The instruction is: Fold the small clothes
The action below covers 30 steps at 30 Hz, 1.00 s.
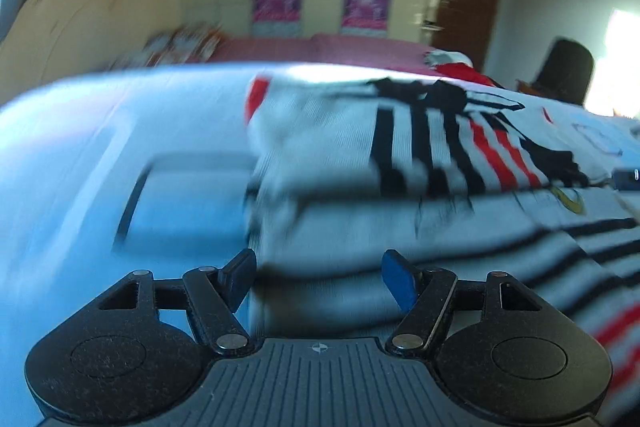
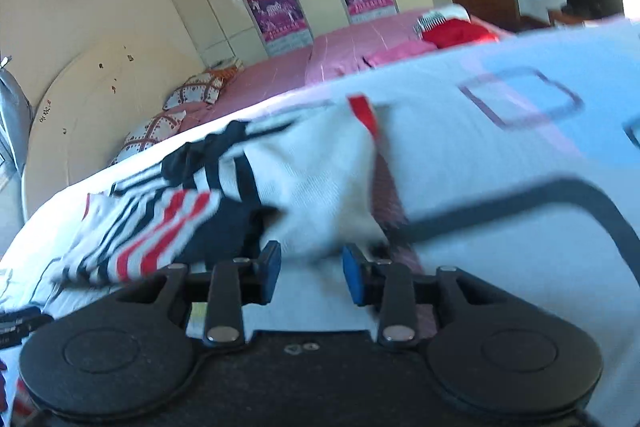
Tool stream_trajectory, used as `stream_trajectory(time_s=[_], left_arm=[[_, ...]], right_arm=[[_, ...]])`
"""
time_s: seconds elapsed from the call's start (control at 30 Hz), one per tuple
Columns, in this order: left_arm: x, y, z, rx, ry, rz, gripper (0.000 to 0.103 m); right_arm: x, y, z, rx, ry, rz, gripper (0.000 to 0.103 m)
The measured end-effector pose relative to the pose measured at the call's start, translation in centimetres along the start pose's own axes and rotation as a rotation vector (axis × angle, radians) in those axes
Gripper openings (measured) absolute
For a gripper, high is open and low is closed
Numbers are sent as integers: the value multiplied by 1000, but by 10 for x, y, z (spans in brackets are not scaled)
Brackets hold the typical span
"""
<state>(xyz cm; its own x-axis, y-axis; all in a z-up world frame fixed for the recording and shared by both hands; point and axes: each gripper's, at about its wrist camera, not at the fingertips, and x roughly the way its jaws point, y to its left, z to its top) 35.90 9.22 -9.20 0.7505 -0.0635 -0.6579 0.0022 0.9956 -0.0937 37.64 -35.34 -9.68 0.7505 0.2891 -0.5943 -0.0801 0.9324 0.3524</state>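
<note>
A small white garment [image 1: 400,155] with black and red stripes lies partly folded on a light blue sheet [image 1: 80,147]; the left wrist view is blurred. My left gripper [image 1: 320,281] hovers at its near edge, jaws wide apart, the pads clear of the cloth. In the right wrist view the same garment [image 2: 312,171] lies with its striped part to the left and a red tab at the top. My right gripper [image 2: 312,273] sits at its near edge, jaws narrowly apart. White cloth shows in the gap, but the pads do not press on it.
The sheet [image 2: 500,155] carries dark square outlines. Behind it are a pink bed [image 2: 320,55] with pillows [image 2: 192,91] and a red clothes pile [image 2: 456,31]. A cupboard with purple posters [image 2: 276,11] lines the wall. A dark flat object [image 1: 626,179] lies at the right.
</note>
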Motion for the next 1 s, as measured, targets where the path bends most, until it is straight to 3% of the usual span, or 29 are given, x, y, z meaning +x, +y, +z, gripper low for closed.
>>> stream_trajectory(time_s=[0.17, 0.27, 0.37, 0.4, 0.43, 0.5, 0.6, 0.73, 0.83, 0.9, 0.97, 1.0], left_arm=[[-55, 11, -52, -144, 39, -45, 69], [-76, 18, -72, -224, 70, -129, 69], [-92, 22, -94, -265, 91, -226, 67], [-98, 26, -103, -303, 94, -263, 59], [-101, 30, -111, -347, 105, -294, 50], [-109, 39, -128, -426, 119, -369, 44], [-110, 51, -152, -567, 129, -488, 43], [-99, 61, -164, -653, 144, -595, 42], [-91, 54, -159, -608, 183, -618, 36], [-89, 48, -154, -573, 193, -606, 32], [-84, 44, -153, -573, 208, -568, 12], [-82, 42, -154, -574, 211, -552, 8]], right_arm=[[-53, -31, -36, 134, 66, 64, 36], [-88, -37, -66, 179, 84, 74, 47], [-122, -39, -104, 247, 109, 90, 48], [-129, -38, -113, 274, 116, 93, 48], [-139, -39, -125, 318, 124, 112, 48], [-153, -37, -148, 418, 142, 190, 47], [-162, -31, -176, 480, 150, 246, 39], [-158, -27, -187, 553, 119, 268, 34], [-148, -22, -180, 537, 140, 285, 30], [-140, -15, -175, 502, 159, 290, 21], [-132, -11, -173, 493, 185, 290, 8], [-132, -11, -175, 492, 188, 284, 7]])
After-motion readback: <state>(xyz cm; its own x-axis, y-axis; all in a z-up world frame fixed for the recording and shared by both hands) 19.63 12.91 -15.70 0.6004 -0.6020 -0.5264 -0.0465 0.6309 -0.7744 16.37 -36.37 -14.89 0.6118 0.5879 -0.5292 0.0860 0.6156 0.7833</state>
